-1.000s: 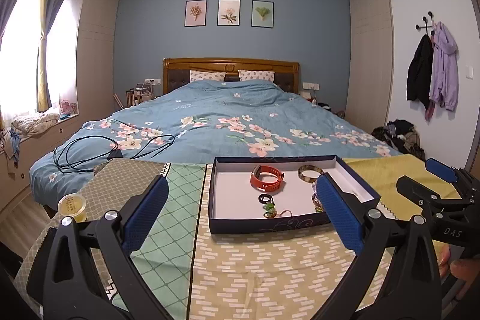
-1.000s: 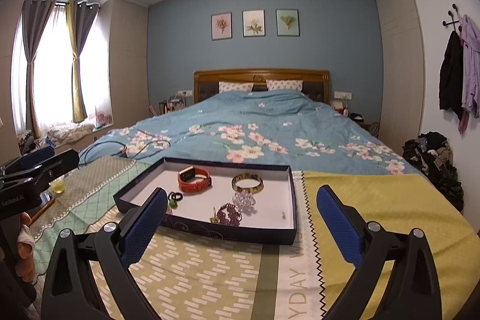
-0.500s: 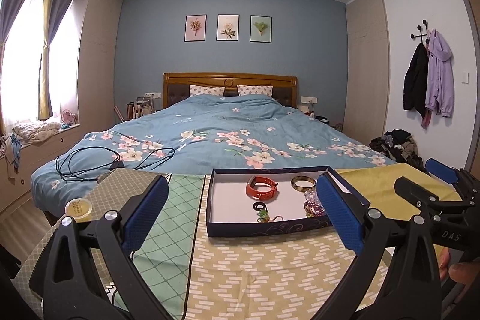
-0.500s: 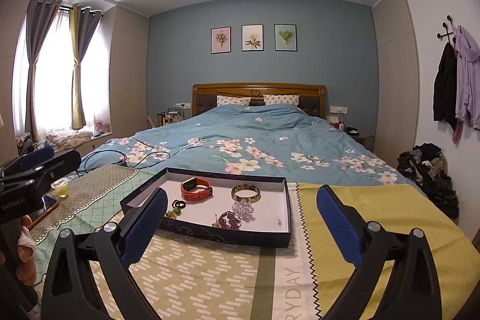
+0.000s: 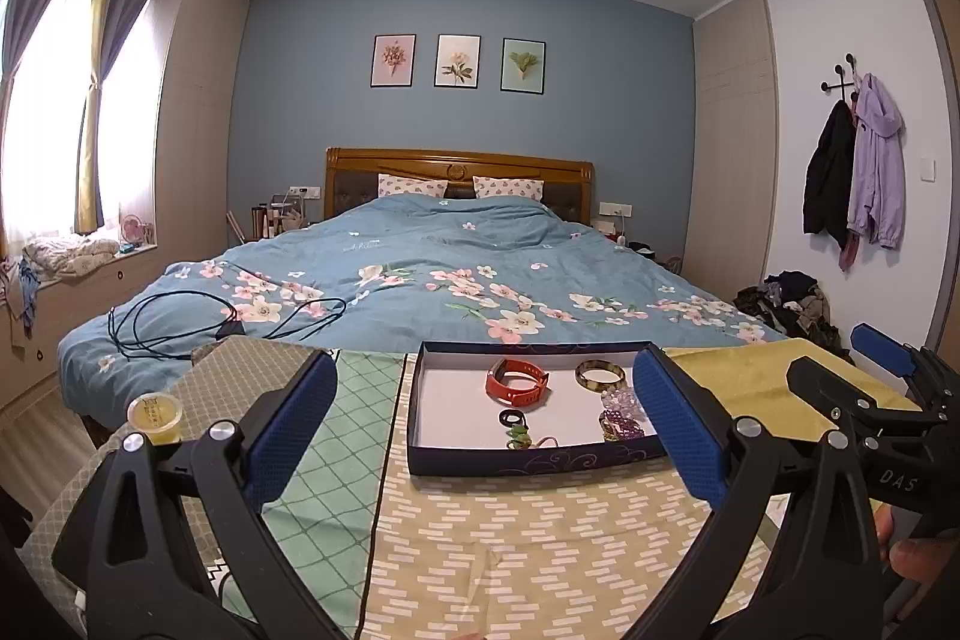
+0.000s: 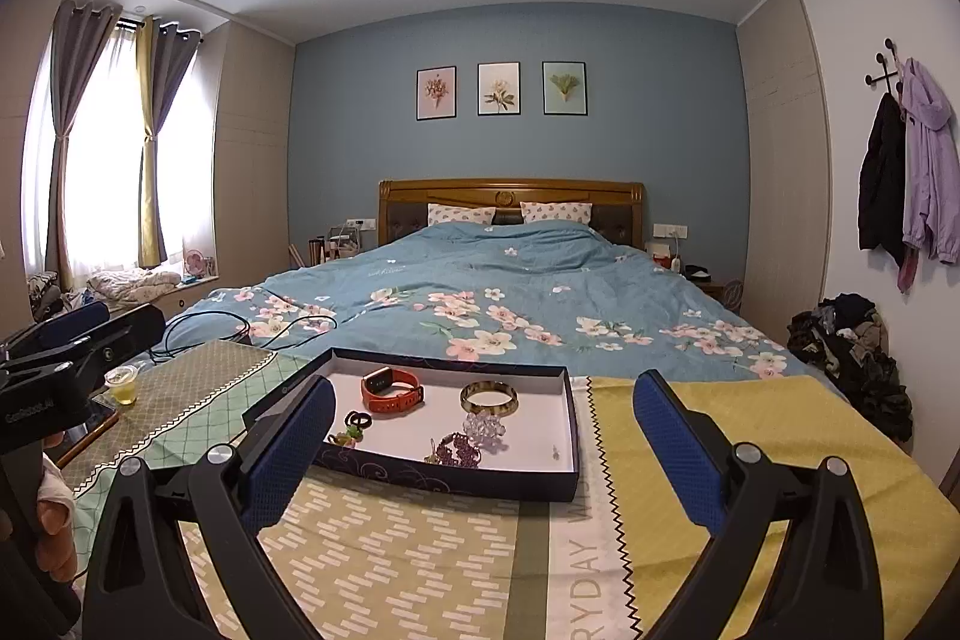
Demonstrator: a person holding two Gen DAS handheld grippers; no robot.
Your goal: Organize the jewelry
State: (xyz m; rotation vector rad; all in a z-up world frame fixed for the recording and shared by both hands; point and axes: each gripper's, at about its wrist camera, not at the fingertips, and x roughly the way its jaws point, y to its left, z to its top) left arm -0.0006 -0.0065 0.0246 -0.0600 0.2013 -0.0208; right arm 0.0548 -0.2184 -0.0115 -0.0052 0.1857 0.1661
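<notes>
Holding both tongs, left (image 5: 480,418) and right (image 6: 480,436), released and empty, you hover short of the dark-blue cardboard tray (image 6: 444,478) mid-tabletop, ready to sort its orange wristband (image 6: 393,391).

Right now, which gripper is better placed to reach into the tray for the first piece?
Probably the right gripper: in its view the tray lies between its open fingers, watch and bangle unobstructed. The left gripper, also open, sits off to the tray's left.

Both wrist cameras look forward, level, side by side, sharing the nearby tray (image 5: 528,463) and the bed (image 6: 510,292) beyond.
</notes>
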